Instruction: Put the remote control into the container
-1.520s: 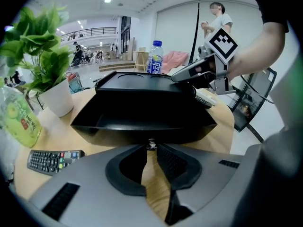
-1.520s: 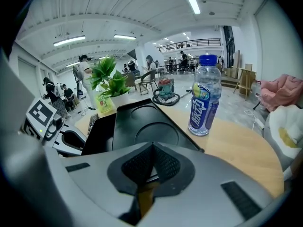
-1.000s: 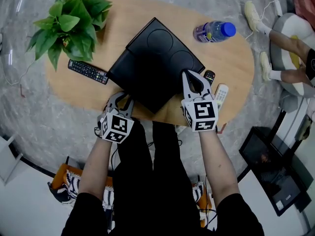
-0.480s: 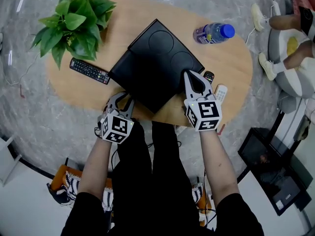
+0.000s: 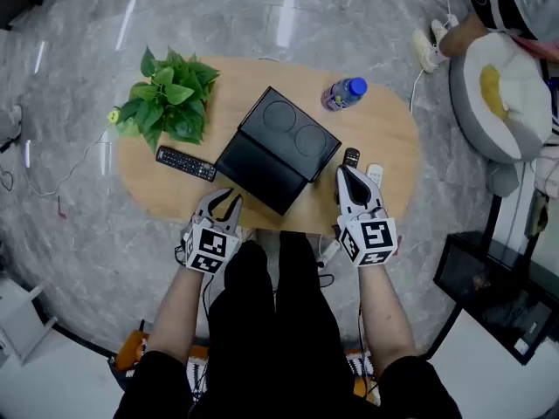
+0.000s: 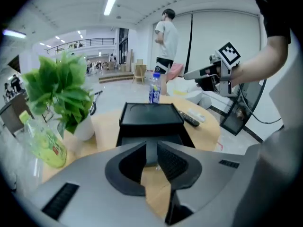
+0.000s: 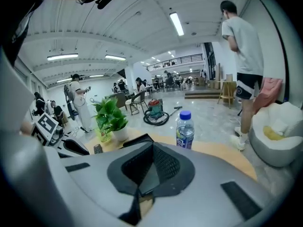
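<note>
The black container (image 5: 278,151) lies in the middle of the oval wooden table (image 5: 397,138), and in the left gripper view the container (image 6: 151,115) is straight ahead. A black remote control (image 5: 185,163) lies to its left by the plant. Two more remotes, one black (image 5: 350,157) and one white (image 5: 374,175), lie to its right. My left gripper (image 5: 223,208) hovers over the near table edge, jaws apart with nothing between them (image 6: 152,144). My right gripper (image 5: 349,182) hangs beside the two right remotes, shut and empty (image 7: 152,148).
A potted plant (image 5: 170,103) stands at the table's left end, a water bottle (image 5: 343,93) at the back right. A white beanbag (image 5: 502,94) and a black stand (image 5: 498,295) sit on the floor to the right. A person stands beyond the table (image 6: 166,37).
The head view has pulled back and up, so the table looks smaller. Both grippers have risen from the near table edge. Nothing on the table has moved.
</note>
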`<state>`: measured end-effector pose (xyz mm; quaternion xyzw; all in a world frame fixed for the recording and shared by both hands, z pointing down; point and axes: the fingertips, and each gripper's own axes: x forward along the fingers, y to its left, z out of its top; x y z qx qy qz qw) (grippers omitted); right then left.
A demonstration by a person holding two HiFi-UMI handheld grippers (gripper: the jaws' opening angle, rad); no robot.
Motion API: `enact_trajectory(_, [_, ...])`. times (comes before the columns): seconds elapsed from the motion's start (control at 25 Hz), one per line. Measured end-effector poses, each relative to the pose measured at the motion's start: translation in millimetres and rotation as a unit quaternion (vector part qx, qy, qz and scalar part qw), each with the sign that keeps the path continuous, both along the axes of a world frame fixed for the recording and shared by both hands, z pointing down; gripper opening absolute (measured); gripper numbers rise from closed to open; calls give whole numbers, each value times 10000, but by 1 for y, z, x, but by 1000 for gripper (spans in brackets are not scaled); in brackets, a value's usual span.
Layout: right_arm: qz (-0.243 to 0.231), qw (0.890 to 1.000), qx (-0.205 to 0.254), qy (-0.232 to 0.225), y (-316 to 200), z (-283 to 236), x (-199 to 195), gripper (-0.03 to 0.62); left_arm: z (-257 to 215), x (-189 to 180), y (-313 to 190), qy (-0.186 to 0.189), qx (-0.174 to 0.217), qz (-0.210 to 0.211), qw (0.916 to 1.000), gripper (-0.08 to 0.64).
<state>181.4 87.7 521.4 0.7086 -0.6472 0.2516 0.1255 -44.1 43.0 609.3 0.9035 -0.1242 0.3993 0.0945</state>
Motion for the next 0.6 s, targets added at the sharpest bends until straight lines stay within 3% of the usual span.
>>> enact_trajectory(0.24, [329,9985,375,229,23,-89,2,9,-140,27,-38,998,630,-143,9929,41])
enact_trajectory(0.6, [584,9936,798,539,61,-178,-2,9,-287,22,-35,2440,367,-612,9671,8])
